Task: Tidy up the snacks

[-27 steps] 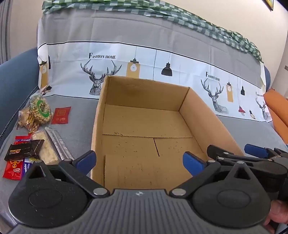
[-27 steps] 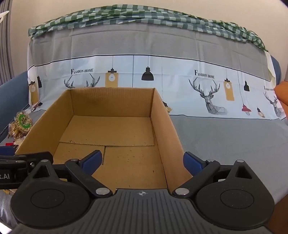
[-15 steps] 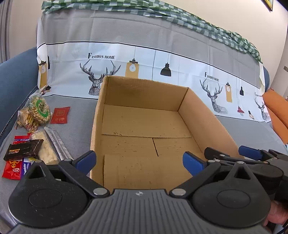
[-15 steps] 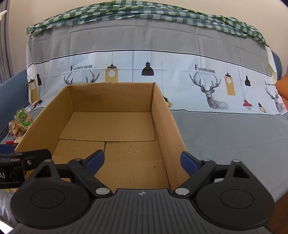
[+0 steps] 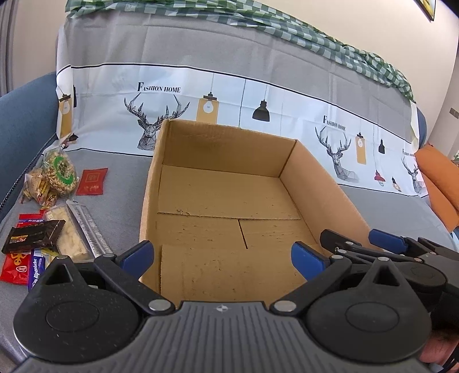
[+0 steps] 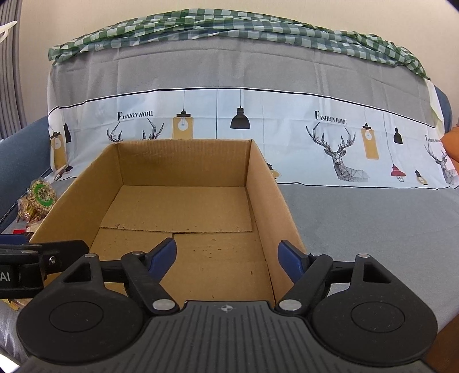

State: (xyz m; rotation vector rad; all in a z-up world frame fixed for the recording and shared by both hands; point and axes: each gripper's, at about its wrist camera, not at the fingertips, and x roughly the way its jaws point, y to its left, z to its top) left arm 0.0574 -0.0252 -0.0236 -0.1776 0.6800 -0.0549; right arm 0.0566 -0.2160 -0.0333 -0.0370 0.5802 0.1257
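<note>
An open, empty cardboard box (image 5: 309, 172) sits on the grey sofa cover; it also shows in the right wrist view (image 6: 266, 183). Snacks lie left of it: a round nut bag with a green label (image 5: 60, 172), a red sachet (image 5: 92, 181), a dark chocolate packet (image 5: 34, 236), a clear cracker pack (image 5: 71, 232), red and blue wrappers (image 5: 17, 265). My left gripper (image 5: 222, 256) is open and empty over the box's near edge. My right gripper (image 6: 228, 255) is open and empty, its fingers astride the box's right wall. The nut bag shows at the left edge (image 6: 43, 193).
The sofa back carries a grey and white deer-print cover (image 6: 338, 160) with a green checked cloth (image 6: 229, 25) on top. A blue armrest (image 5: 23, 120) lies at the left, an orange cushion (image 5: 439, 178) at the right. The right gripper's body (image 5: 401, 249) shows beside the box.
Both grippers have drawn slightly nearer the box. The right gripper's fingers have narrowed somewhat but stay open. The snacks and the box have not moved.
</note>
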